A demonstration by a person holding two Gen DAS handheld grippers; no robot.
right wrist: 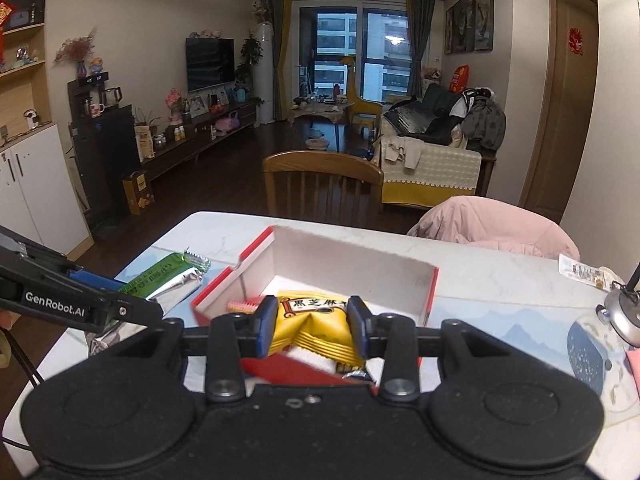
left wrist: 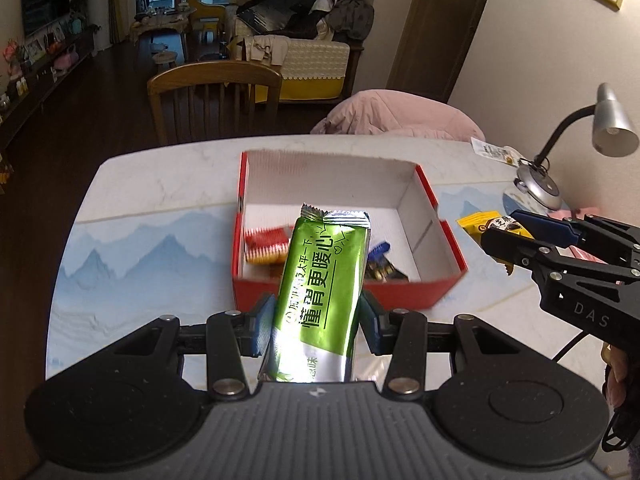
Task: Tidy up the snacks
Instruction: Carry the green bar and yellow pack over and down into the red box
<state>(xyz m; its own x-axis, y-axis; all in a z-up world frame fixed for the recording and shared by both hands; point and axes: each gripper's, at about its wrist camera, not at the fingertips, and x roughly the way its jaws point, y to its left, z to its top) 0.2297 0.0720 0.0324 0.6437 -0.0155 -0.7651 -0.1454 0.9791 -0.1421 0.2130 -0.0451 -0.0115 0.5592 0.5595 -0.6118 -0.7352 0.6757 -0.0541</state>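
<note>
White table (left wrist: 160, 184); red box (left wrist: 400, 292), desk lamp (left wrist: 540, 188), small packet (left wrist: 494, 151) on it

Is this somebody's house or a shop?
Most likely a house, an open living and dining room: a sofa piled with clothes, a TV on the wall, and a dining table with a wooden chair.

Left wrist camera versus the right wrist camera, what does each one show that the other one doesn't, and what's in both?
Only the left wrist view shows the lamp head and a red-and-yellow snack plus a dark packet inside the box. Only the right wrist view shows the white cabinet and the TV straight on. Both show the red box, the green packet in the left gripper, the yellow packet in the right gripper, and the wooden chair.
</note>
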